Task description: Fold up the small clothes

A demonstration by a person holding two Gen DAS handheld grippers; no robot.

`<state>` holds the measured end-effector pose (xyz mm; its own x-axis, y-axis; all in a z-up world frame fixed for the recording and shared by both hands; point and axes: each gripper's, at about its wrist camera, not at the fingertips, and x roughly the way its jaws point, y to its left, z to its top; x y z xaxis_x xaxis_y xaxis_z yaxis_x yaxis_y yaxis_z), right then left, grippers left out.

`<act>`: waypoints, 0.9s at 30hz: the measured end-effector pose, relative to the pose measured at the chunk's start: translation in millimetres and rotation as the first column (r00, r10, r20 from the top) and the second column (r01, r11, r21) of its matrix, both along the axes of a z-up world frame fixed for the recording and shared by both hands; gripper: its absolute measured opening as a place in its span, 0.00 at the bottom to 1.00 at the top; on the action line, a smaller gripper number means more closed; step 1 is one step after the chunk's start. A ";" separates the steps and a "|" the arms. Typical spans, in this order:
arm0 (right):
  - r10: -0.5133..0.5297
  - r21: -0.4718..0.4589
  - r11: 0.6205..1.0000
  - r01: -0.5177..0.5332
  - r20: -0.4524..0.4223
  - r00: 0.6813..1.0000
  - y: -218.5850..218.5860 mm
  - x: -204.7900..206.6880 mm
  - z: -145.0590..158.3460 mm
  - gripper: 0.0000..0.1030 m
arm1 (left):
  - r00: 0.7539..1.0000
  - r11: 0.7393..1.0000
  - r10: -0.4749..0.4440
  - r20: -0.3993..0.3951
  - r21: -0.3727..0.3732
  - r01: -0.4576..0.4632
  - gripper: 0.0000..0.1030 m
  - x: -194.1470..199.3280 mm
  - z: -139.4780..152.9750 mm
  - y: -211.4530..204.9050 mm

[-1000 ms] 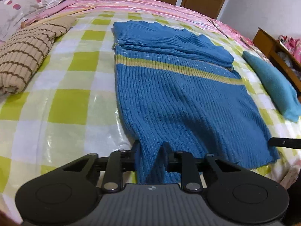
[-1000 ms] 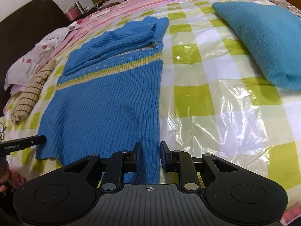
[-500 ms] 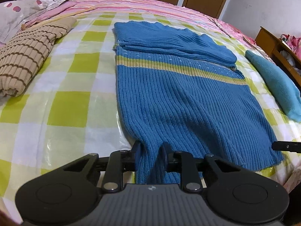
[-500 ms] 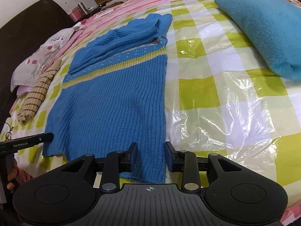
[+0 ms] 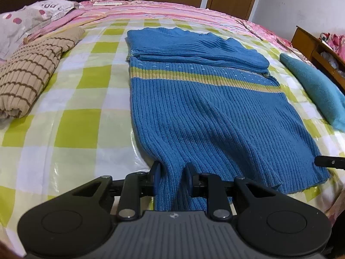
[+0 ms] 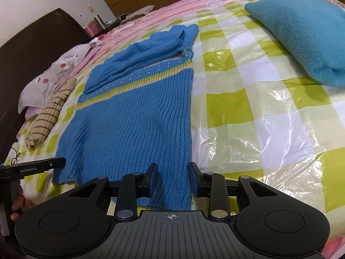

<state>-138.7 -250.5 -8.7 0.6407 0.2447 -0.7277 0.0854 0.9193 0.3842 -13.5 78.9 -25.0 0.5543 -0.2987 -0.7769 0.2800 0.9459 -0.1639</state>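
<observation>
The sweater (image 5: 207,112) is spread flat on the checked cover (image 5: 71,90), sleeves folded across the chest, hem at the near edge. The hem's left corner is pinched between the narrowly set jaws of the left gripper (image 5: 171,178). The right gripper (image 6: 172,179) is set around the right corner with its jaws wider apart; the pads appear clear of the knit, so no grip is judged there. Before any lift, the right jaws should be closed fully. Both corners should then be raised together and carried level toward the collar, so that the fold lands square. A striped garment (image 5: 28,73) and a teal pillow (image 6: 301,32) lie well apart at either side.
</observation>
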 end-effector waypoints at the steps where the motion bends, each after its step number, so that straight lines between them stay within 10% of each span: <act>1: 0.001 -0.004 1.000 -0.001 0.000 1.000 0.5 0.2 0.5 0.31 | 1.000 1.000 0.000 0.003 0.006 0.000 0.28 -0.2 0.1 -0.8; 27: 0.047 -0.121 0.992 -0.043 0.031 0.998 28.8 15.0 16.4 0.31 | 0.996 0.980 -0.040 0.077 0.199 0.024 0.29 -5.0 6.7 -21.5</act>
<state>-123.7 -221.7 7.7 0.6557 0.1860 -0.7318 0.0315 0.9616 0.2726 -18.5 57.4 -18.4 0.6095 -0.1623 -0.7760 0.3150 0.9478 0.0491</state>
